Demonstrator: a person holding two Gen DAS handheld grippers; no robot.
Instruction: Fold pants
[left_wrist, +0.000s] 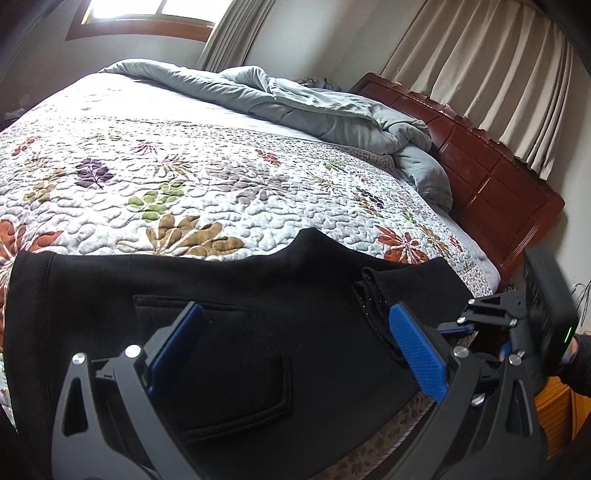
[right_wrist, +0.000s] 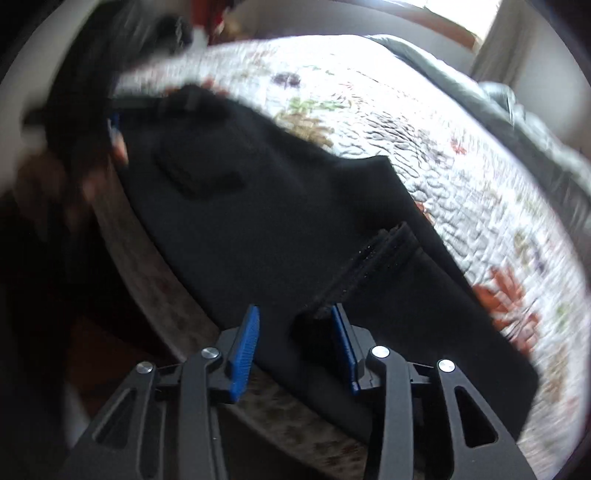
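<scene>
At the bed's (left_wrist: 207, 192) near edge, the black pants (left_wrist: 229, 317) lie flat, seemingly already folded over, both your left gripper (left_wrist: 295, 347) and right gripper (right_wrist: 295, 343) spread wide, gripping nothing; further folding probably remains.

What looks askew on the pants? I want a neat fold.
The black pants lie mostly flat at the bed's near edge, but a bunched strip of fabric stands up by the left gripper.
</scene>
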